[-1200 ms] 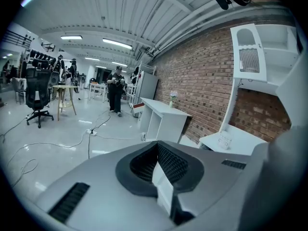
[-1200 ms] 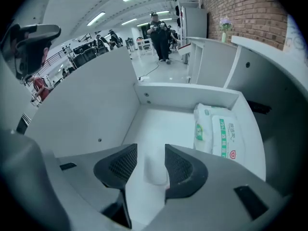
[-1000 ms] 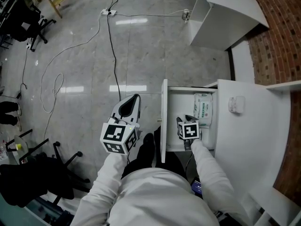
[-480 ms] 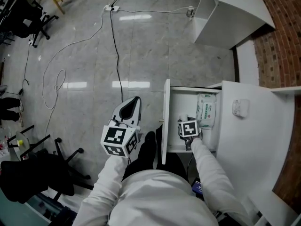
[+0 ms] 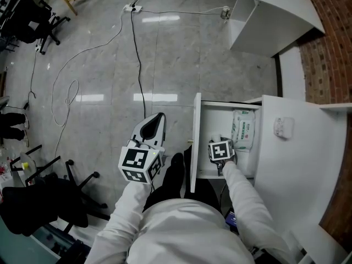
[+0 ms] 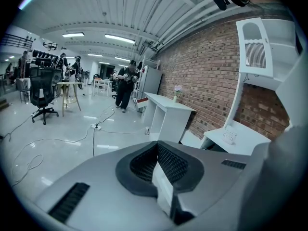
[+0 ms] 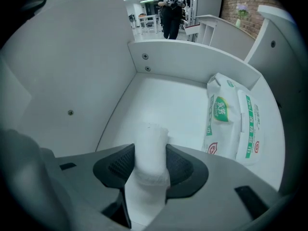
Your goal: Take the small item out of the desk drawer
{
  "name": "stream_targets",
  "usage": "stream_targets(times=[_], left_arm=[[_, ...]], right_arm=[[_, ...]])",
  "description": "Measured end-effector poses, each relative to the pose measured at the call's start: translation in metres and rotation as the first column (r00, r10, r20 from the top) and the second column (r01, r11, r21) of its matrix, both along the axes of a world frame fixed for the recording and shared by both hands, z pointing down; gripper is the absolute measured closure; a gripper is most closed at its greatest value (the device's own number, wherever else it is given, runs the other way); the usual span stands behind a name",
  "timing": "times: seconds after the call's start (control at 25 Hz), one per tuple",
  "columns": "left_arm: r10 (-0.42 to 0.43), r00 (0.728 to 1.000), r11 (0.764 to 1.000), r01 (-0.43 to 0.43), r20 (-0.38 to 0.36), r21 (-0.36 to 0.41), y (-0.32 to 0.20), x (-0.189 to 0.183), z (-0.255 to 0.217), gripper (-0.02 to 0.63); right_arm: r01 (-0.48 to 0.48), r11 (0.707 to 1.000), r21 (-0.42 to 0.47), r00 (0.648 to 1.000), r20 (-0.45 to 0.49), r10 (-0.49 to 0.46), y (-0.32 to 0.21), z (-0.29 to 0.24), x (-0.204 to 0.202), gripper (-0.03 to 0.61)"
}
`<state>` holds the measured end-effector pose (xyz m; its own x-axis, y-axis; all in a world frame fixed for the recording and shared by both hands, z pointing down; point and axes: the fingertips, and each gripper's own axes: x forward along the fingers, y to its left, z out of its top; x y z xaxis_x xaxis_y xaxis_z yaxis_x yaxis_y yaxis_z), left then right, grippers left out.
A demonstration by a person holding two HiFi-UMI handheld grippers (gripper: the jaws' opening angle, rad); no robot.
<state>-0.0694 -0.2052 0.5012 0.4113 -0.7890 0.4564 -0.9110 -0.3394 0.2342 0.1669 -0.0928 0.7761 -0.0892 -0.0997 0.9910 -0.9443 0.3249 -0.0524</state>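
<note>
Right gripper (image 7: 150,152) fingers closing on the white roll (image 7: 151,131) in drawer (image 7: 159,97); left gripper (image 6: 157,154) fingers closed

The person wears a white long-sleeved top (image 5: 181,232) with plain white sleeves (image 5: 245,202). The left gripper (image 6: 156,165) has a smooth pale grey shell, black cross-hatched pads (image 6: 175,165) set in a dark collar, and black ribbed slots (image 6: 67,202) to either side. The right gripper (image 7: 150,163) looks alike; its jaws are closing with a white roll (image 7: 151,136) between them. Each carries a cube (image 5: 138,163) of black-and-white square markers.
</note>
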Motion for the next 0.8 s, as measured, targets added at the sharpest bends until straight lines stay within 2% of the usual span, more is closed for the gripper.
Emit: stream_targets(times=[0.12, 0.24, 0.52, 0.8], left_arm=[[-0.002, 1.0, 1.0, 0.002, -0.005, -0.004, 0.001, 0.002, 0.001, 0.595], [0.006, 1.0, 1.0, -0.006, -0.005, -0.001, 0.0, 0.002, 0.0, 0.595], [0.025, 1.0, 1.0, -0.025, -0.013, 0.016, 0.002, 0.006, -0.005, 0.595], [0.059, 0.998, 0.997, -0.058, -0.016, 0.04, 0.007, 0.012, -0.012, 0.595]], right_arm=[[0.055, 0.997, 0.058, 0.997, 0.047, -0.058, -0.016, -0.007, -0.015, 0.367], [0.065, 0.995, 0.081, 0.996, 0.056, -0.07, -0.019, -0.008, -0.018, 0.368], [-0.008, 0.991, 0.134, 0.998, 0.067, -0.001, -0.02, -0.028, -0.011, 0.37], [-0.041, 0.968, 0.246, 0.989, 0.151, 0.003, -0.041, -0.065, -0.026, 0.371]])
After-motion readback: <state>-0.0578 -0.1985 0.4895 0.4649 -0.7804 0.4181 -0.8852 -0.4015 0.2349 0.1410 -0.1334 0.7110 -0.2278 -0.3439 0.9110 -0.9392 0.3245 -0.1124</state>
